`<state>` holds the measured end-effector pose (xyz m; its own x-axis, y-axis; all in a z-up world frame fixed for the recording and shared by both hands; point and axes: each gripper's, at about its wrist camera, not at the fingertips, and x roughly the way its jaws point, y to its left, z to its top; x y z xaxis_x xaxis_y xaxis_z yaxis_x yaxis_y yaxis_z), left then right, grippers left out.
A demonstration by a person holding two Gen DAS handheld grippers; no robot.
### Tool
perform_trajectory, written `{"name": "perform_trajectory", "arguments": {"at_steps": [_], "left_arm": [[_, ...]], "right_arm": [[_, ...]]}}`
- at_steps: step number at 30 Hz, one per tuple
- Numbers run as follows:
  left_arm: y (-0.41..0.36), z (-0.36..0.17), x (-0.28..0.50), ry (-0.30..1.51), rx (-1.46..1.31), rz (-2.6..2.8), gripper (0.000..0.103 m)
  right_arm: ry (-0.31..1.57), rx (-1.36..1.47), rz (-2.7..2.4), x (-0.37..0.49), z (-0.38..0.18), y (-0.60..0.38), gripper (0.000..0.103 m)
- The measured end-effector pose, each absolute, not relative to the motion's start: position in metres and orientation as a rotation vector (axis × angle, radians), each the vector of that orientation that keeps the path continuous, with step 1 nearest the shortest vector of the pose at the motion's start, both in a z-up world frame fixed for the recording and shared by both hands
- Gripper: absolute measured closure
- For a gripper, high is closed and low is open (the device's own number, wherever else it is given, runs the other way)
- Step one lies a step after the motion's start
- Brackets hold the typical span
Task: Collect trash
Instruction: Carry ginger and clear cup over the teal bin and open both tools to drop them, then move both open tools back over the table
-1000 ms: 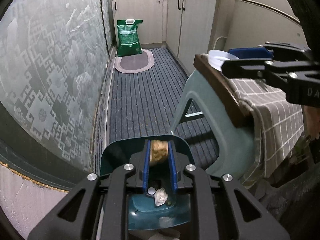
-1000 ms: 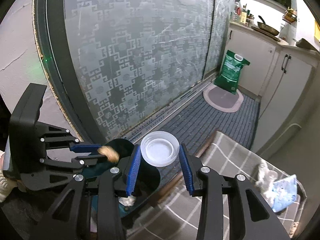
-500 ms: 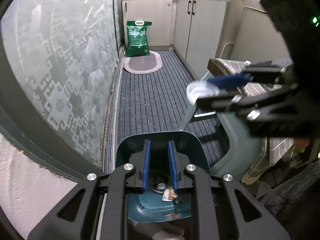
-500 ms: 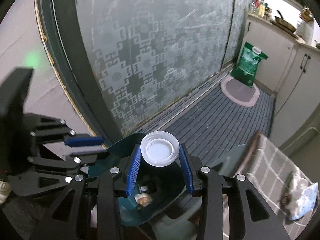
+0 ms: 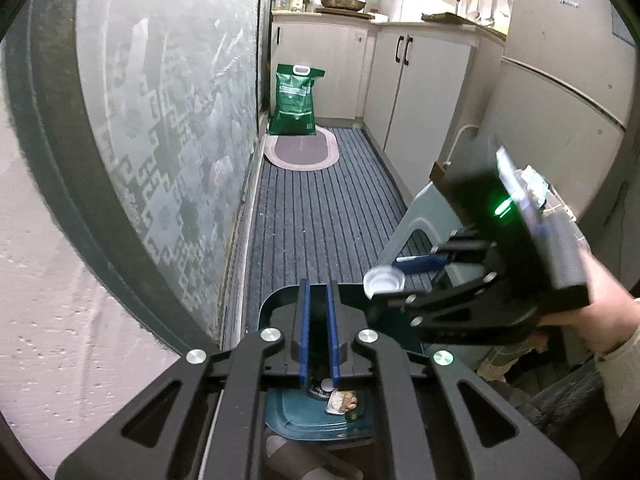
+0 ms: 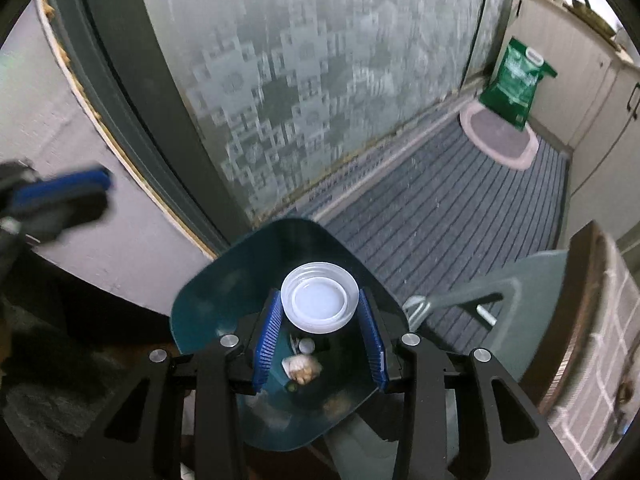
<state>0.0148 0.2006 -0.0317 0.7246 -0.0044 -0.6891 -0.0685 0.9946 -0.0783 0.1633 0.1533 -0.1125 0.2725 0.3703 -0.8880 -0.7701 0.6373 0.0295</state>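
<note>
From the left wrist view, we see our left tool [image 5: 318,292] with its blue pads drawn narrow and nothing between them, poised over the teal bin [image 5: 320,416]. Down in the bin lie a crumpled brownish scrap [image 5: 343,400] and a small white cap [image 5: 326,385]. To the right, our right tool [image 5: 390,274] reaches in at an angle, carried by a hand [image 5: 592,312], with a round white plastic lid [image 5: 383,282] at its tips, just above the bin's rim. Behind it stands a pale green stool [image 5: 416,220]. Farther off on the striped floor mat [image 5: 320,208] a green bag [image 5: 295,100] leans beside the cabinets [image 5: 416,88], next to an oval rug [image 5: 302,152].

From the right wrist view, our right tool [image 6: 320,308] grips the white plastic lid [image 6: 319,298] by its edges between the two blue pads, directly above the open teal bin [image 6: 224,280]. Beneath the lid we make out the crumpled brownish scrap [image 6: 302,366] and the small white cap [image 6: 307,346] on the bin's bottom. Our left tool [image 6: 60,188] shows blurred at the left edge. A checked cloth [image 6: 608,340] covers the surface at the right.
</note>
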Motion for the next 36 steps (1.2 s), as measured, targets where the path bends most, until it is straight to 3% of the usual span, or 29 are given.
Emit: {"name": "perform_trajectory", "arguments": {"at_steps": [7,10,14,15,17,21,26,36], "left_arm": [[0.202,-0.023,0.009,0.732,-0.107,0.043,0.094],[0.204,-0.019,0.008,0.727,-0.101,0.062,0.091],[0.208,-0.009,0.005,0.692,-0.123,0.068,0.09],[0.208,-0.005,0.004,0.682,-0.127,0.069,0.085],[0.207,-0.002,0.004,0.671,-0.131,0.076,0.071],[0.203,0.007,0.004,0.64,-0.139,0.077,0.069],[0.197,0.018,0.004,0.597,-0.142,0.075,0.068],[0.176,0.033,0.01,0.52,-0.151,0.044,0.068]], "right_arm": [[1.113,-0.518,0.811,0.159,-0.137,0.162,0.062],[1.106,-0.555,0.795,0.153,-0.144,0.166,0.04],[1.105,-0.525,0.824,0.149,-0.141,0.166,0.04],[1.105,-0.515,0.832,0.149,-0.139,0.165,0.04],[1.09,-0.498,0.843,0.148,-0.134,0.165,0.042],[1.069,-0.464,0.865,0.147,-0.122,0.162,0.047],[1.02,-0.436,0.886,0.143,-0.105,0.158,0.062],[0.9,-0.368,0.889,0.141,-0.066,0.124,0.073]]}}
